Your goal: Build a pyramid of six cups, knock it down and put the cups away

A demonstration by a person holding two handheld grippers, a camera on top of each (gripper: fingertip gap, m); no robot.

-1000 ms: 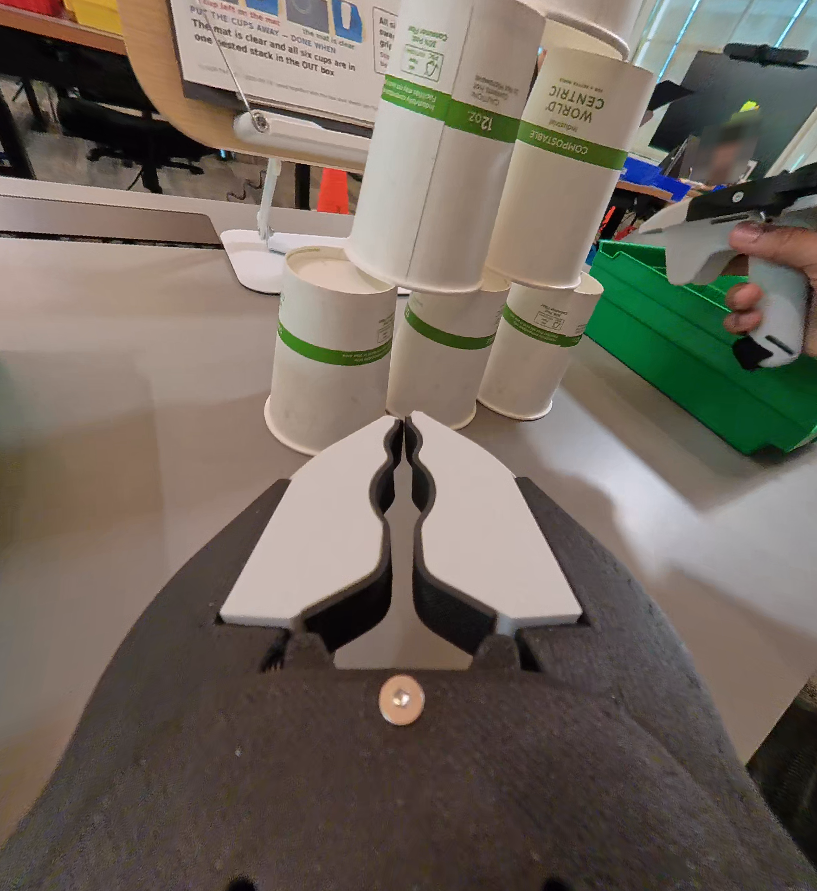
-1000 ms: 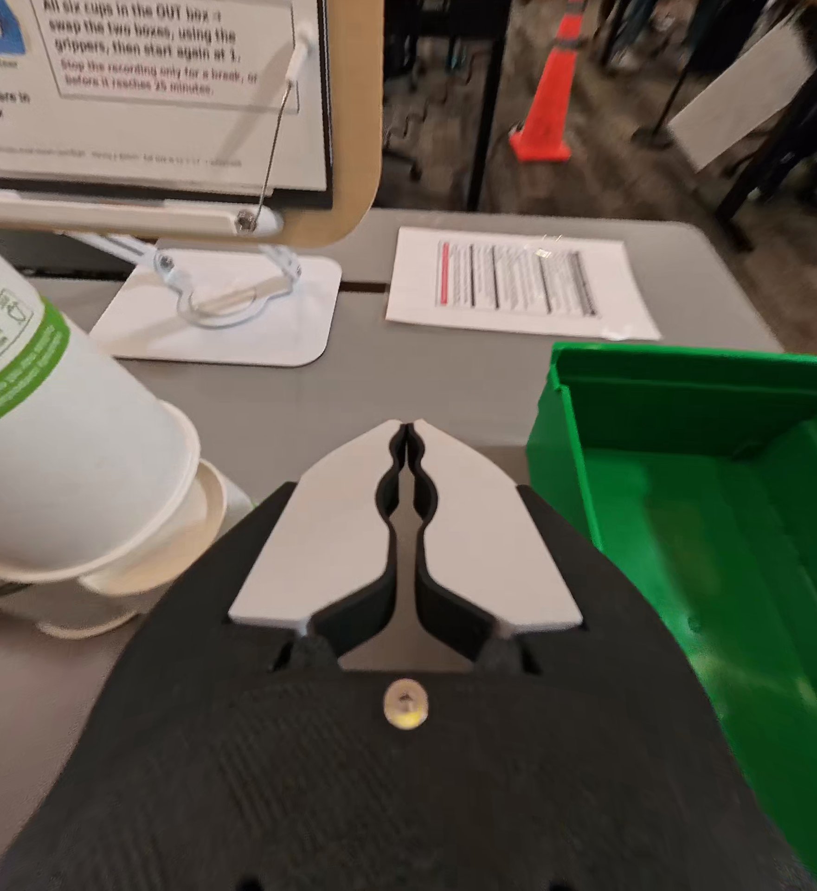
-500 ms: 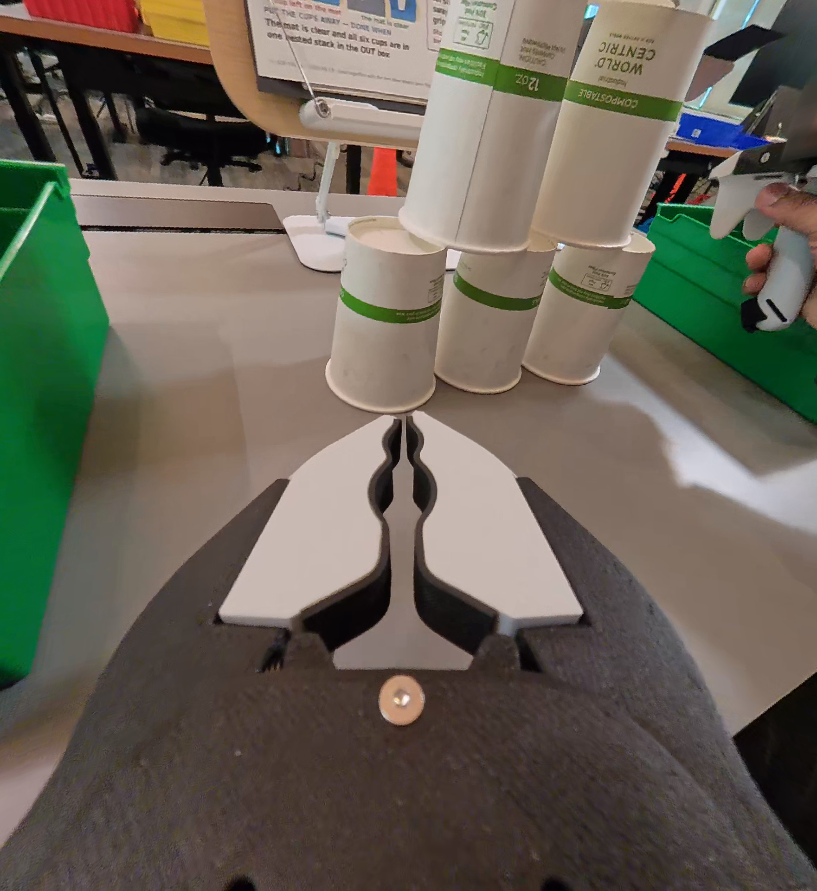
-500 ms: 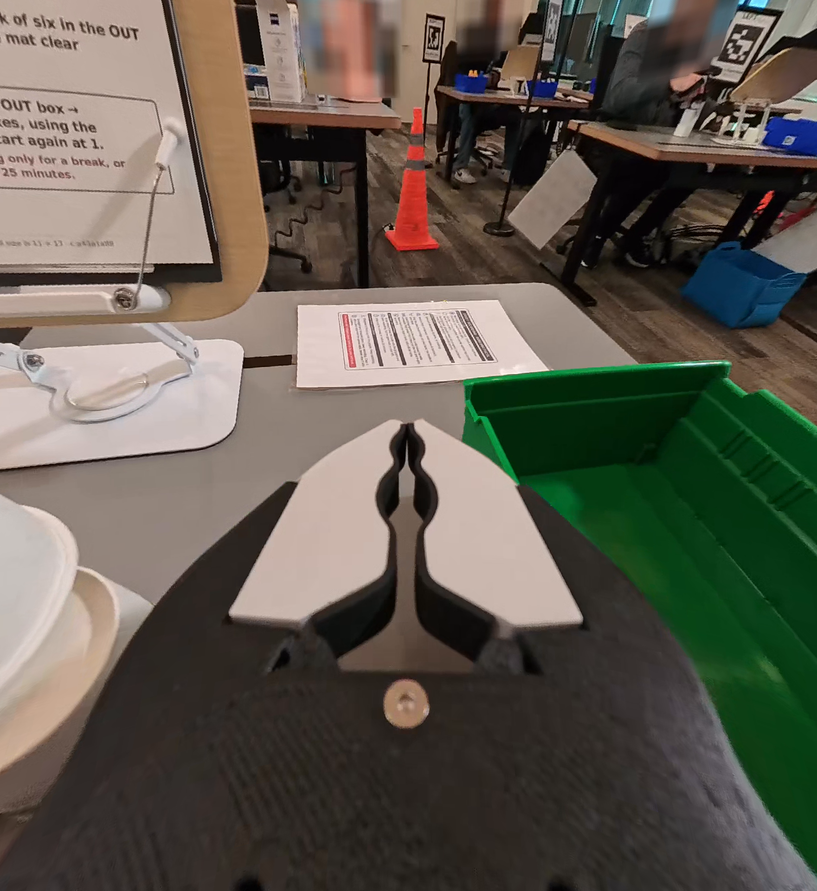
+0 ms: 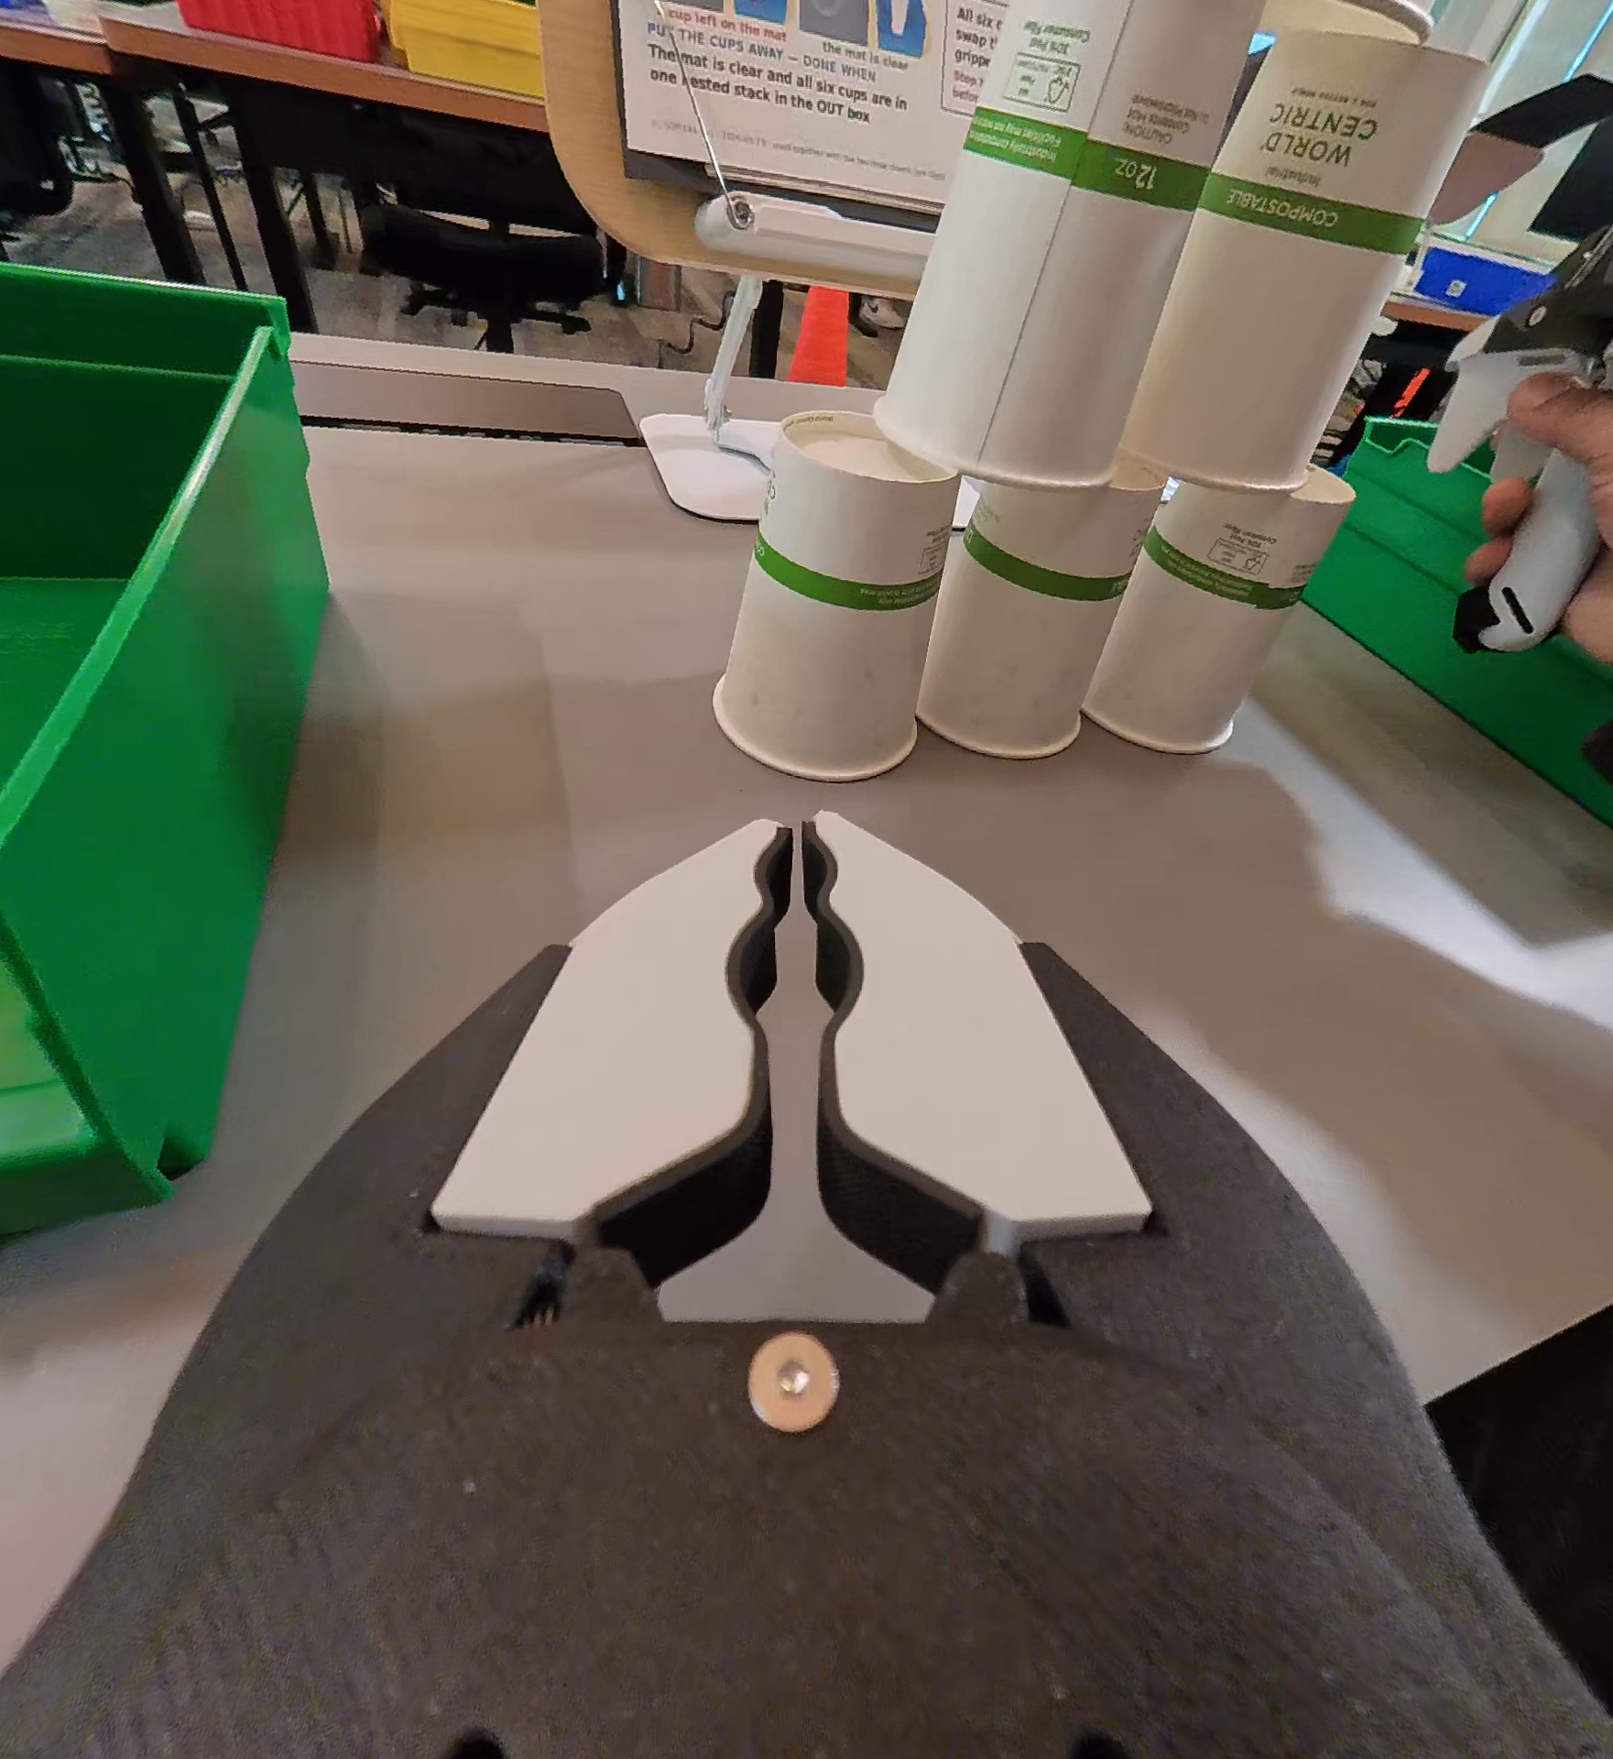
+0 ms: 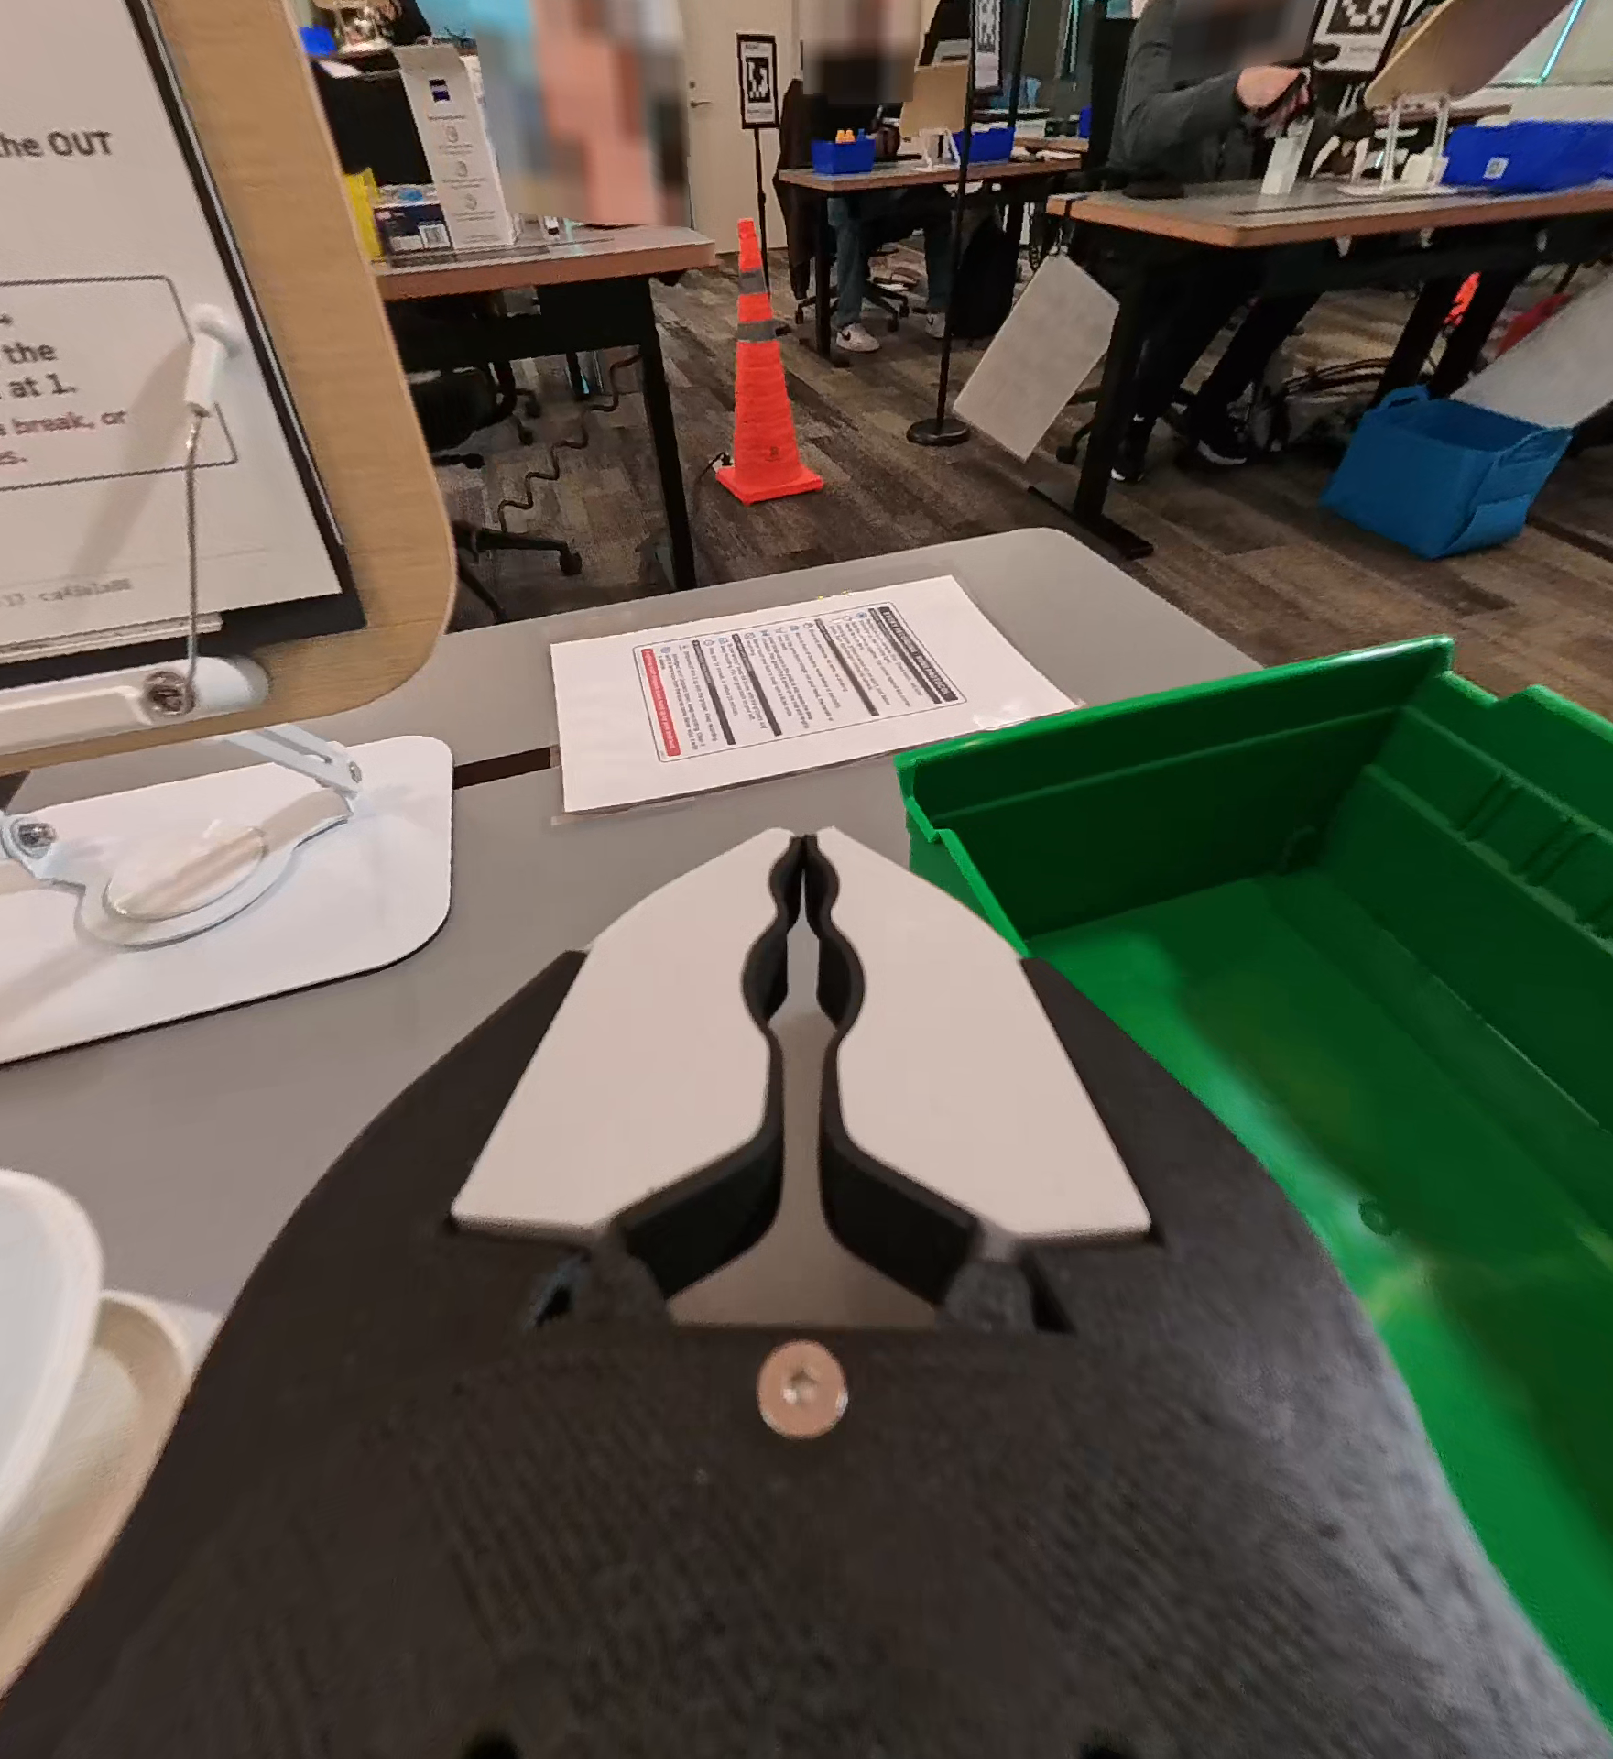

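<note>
Now, table [image 5: 517, 609]: a green bin [image 5: 117, 666] came in at 9 o'clock as I backed the left gripper [image 5: 797, 828] off. Stacked cups [image 5: 831, 609] sit at 1 o'clock, well apart. Second bin [image 6: 1354, 952] lies at 3 o'clock of the right gripper [image 6: 802, 842]. Both grippers are pinched nearly closed, empty. The stack's top is cut off.
</note>
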